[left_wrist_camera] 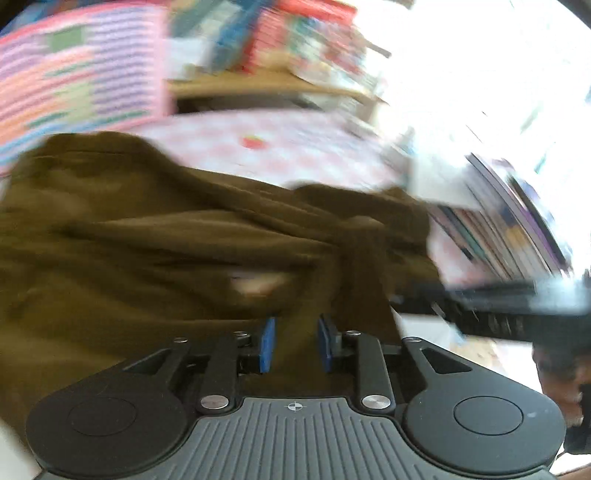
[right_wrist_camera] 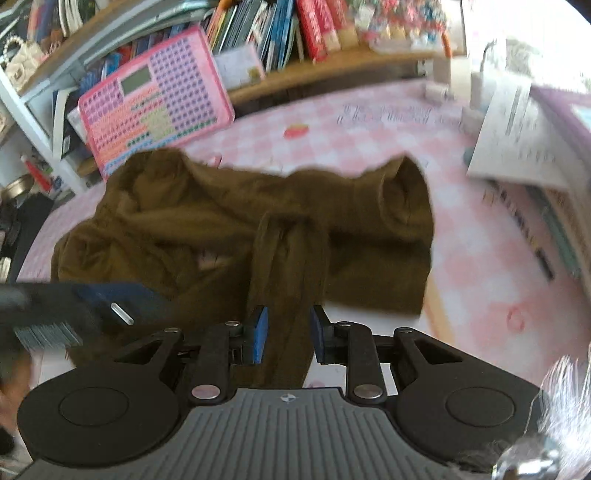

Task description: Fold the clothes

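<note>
A: We have the olive-brown garment [right_wrist_camera: 236, 225] lying rumpled across the middle of the right wrist view, on the pink checked tablecloth [right_wrist_camera: 480, 266]. A twisted strand of it runs down the centre of the frame into our right gripper [right_wrist_camera: 287, 338].

B: The jaws there stand partly apart. The strand passes between the blue pads [right_wrist_camera: 260, 334], but we cannot tell whether they pinch it or merely flank it.

A: Same on the other side. In the left wrist view our left gripper [left_wrist_camera: 296, 343] sits at the lower middle, jaws a little apart, with brown cloth filling the gap behind them. The picture is smeared, so we cannot say the pads touch it.

B: Our worry is that if either pair lets go too soon, the cloth probably slumps into a heap and no clean fold forms. The twist in the strand could also carry a crease into the fold.

A: And the two grippers are close together, so we might knock them against each other.

B: Containers? We see none holding anything. There is only the bookshelf [right_wrist_camera: 280, 33] along the top of the frame, packed with books, and the pink keyboard toy [right_wrist_camera: 155, 99] leaning at the upper left.
</note>
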The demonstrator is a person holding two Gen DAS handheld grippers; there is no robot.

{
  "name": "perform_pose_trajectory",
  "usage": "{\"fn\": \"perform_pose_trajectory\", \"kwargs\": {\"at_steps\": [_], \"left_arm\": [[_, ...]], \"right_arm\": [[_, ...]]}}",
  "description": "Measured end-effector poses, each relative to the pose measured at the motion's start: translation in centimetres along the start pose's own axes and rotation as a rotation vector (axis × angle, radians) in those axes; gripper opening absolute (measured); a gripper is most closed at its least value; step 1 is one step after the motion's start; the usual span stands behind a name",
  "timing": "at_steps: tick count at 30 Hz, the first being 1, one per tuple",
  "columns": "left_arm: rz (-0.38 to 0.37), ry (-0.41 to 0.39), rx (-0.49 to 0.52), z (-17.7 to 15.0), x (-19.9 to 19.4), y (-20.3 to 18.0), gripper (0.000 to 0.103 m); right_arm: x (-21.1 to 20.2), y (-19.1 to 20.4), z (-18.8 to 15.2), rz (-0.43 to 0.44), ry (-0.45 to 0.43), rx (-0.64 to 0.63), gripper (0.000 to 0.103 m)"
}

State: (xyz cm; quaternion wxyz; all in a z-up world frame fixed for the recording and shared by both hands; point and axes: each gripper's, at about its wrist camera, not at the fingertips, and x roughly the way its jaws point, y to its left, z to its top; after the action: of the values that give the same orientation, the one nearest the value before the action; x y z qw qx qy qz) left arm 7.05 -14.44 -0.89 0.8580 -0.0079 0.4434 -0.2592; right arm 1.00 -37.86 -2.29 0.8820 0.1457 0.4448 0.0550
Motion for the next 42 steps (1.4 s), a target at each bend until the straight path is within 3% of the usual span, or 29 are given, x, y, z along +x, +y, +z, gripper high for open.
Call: {"fn": "perform_pose_trajectory", "kwargs": {"at_steps": [6, 10, 12, 16, 19, 21, 23, 26, 33, 35, 36, 37, 38, 42], "left_arm": [[0.289, -0.163, -0.244, -0.4, -6.9, 10.8, 0.036], [0.415, -0.187, -0.327, -1.3, -8.9, 16.6, 0.036], [0.445, -0.195, -0.358, -1.7, -9.8, 19.0, 0.036], [0.425, -0.22, -0.427, -2.1, -10.2, 23.2, 0.036], [0.389, -0.244, -0.468, -1.9, -10.1, 25.8, 0.037], [0.362, -0.245, -0.471, -1.3, -9.4, 27.2, 0.039], [0.321, -0.22, -0.47, -0.4, -8.2, 28.2, 0.041], [0.286, -0.16, -0.484, 0.6, -6.6, 28.9, 0.041], [0.246, -0.124, -0.498, 1.0, -4.9, 28.7, 0.045], [0.241, -0.12, -0.512, 1.0, -4.5, 28.5, 0.04], [0.238, -0.118, -0.519, 1.0, -4.3, 28.4, 0.032], [0.23, -0.124, -0.526, 1.0, -4.2, 28.3, 0.014], [0.219, -0.136, -0.533, 1.0, -4.3, 28.2, 0.009], [0.199, -0.226, -0.569, 0.9, -6.0, 28.3, 0.007]], "right_arm": [[0.3, 0.8, -1.2, -0.012, 0.025, 0.029, 0.035], [0.3, 1.1, -1.6, -0.041, 0.037, 0.085, 0.036], [0.1, 1.5, -1.9, -0.056, 0.03, 0.106, 0.04], [0.2, 2.8, -2.8, -0.122, 0.032, 0.135, 0.044], [0.7, 3.8, -3.8, -0.186, 0.05, 0.147, 0.038], [0.7, 4.3, -4.6, -0.226, 0.043, 0.147, 0.016], [0.5, 4.6, -5.2, -0.245, 0.032, 0.163, 0.009], [-0.6, 4.6, -6.3, -0.292, 0.019, 0.228, 0.008], [-2.7, 4.8, -8.8, -0.358, 0.015, 0.31, 0.008], [-3.0, 4.8, -9.3, -0.366, 0.017, 0.323, 0.008], [-3.1, 4.8, -9.5, -0.369, 0.017, 0.33, 0.008], [-3.2, 4.8, -9.6, -0.371, 0.017, 0.335, 0.008], [-3.2, 4.9, -9.6, -0.372, 0.016, 0.337, 0.008], [-2.7, 5.1, -9.1, -0.372, 0.002, 0.321, 0.008]]}}
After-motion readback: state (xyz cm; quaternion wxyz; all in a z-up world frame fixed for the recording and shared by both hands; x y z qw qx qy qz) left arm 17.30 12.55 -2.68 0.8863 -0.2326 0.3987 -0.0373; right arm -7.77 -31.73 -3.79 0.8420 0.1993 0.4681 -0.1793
